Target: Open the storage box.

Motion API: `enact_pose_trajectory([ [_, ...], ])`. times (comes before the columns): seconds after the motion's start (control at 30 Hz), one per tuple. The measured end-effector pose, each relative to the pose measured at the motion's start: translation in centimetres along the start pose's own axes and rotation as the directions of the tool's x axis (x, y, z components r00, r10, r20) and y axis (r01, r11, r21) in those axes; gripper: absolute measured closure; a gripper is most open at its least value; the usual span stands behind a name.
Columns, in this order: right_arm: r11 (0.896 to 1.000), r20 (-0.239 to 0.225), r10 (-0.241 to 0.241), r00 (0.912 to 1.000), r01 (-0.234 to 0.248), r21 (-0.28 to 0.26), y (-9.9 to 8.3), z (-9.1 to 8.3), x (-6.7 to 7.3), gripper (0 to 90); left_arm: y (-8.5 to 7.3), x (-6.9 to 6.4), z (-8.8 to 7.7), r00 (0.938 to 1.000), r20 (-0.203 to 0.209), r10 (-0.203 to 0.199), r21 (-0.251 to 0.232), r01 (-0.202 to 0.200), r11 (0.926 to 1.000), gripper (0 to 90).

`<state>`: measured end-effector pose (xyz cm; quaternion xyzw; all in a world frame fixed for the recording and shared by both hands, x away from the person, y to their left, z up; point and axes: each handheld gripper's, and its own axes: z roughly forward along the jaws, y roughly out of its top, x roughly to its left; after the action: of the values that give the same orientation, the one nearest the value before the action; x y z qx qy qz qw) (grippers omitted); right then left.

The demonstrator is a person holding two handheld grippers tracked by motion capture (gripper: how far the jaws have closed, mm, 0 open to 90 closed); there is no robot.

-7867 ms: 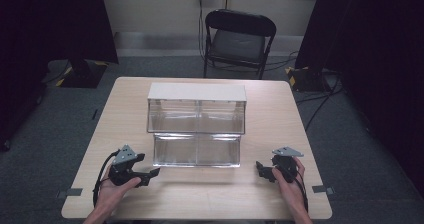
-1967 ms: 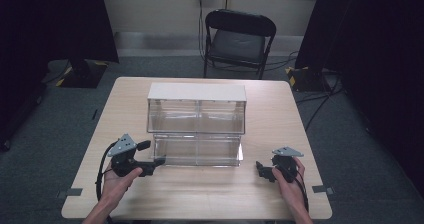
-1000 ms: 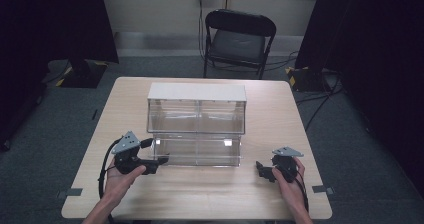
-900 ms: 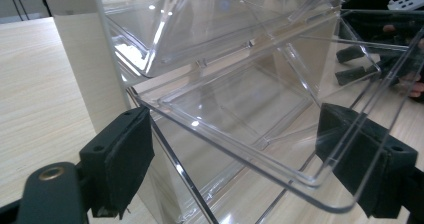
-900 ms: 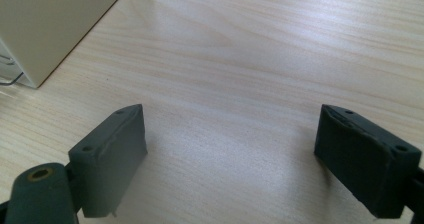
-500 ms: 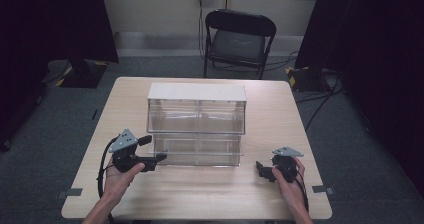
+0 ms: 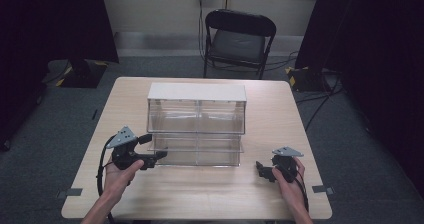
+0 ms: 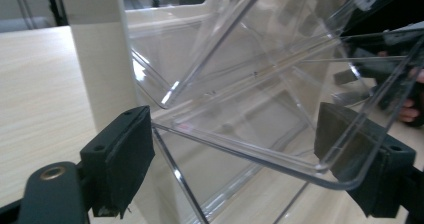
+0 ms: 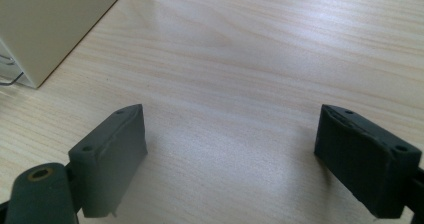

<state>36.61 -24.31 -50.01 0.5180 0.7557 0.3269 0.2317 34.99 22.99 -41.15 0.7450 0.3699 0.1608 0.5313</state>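
Left gripper (image 7: 159,155), lower left of the high view: jaws spread wide, straddling the lip of the lower-left tilt-out bin (image 8: 260,149) of the clear plastic bin cabinet with a cream frame (image 7: 197,91). In the left gripper view the bin's edge runs between the pads, one pad (image 8: 120,159) just beside the cream side post; not clamped. Bin looks tipped partly out, so I'd judge this as lining up a grab on the lip to swing it.

Right gripper (image 7: 260,169), lower right: jaws also released, holding nothing, parked on the light wood table (image 7: 280,114) near the cabinet's front right corner. Probably idle while the left works.

Cabinet sits mid-frame. Black folding chair (image 7: 239,36) at top centre, beyond the table.
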Motion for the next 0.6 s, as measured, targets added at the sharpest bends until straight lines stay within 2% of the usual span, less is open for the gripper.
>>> enact_pose_trajectory([
  [0.03, 1.0, 0.0, 0.0, 1.0, 0.0, 0.0, 0.0, 0.0, 0.0, 12.4, 0.06, -0.13, -0.04, 0.9996, -0.018, 0.022, 0.001, -0.022, 0.9998, 15.6],
  [0.2, 1.0, 0.0, -0.001, 1.0, 0.001, -0.001, 0.0, 0.0, -0.01, 12.4, 0.26, 0.0, -0.03, 0.9992, -0.021, 0.034, 0.0, -0.034, 0.9994, 15.6],
  [0.47, 1.0, 0.0, 0.0, 1.0, 0.0, 0.0, 0.0, 0.0, 0.0, 12.4, 0.63, 0.22, -0.05, 0.9998, -0.013, 0.012, -0.004, -0.012, 0.9999, 15.5],
  [0.6, 1.0, 0.0, -0.001, 1.0, 0.001, 0.0, 0.0, 0.0, -0.01, 12.4, 0.86, 0.15, -0.03, 0.9993, -0.021, 0.03, 0.003, -0.029, 0.9996, 15.4],
])
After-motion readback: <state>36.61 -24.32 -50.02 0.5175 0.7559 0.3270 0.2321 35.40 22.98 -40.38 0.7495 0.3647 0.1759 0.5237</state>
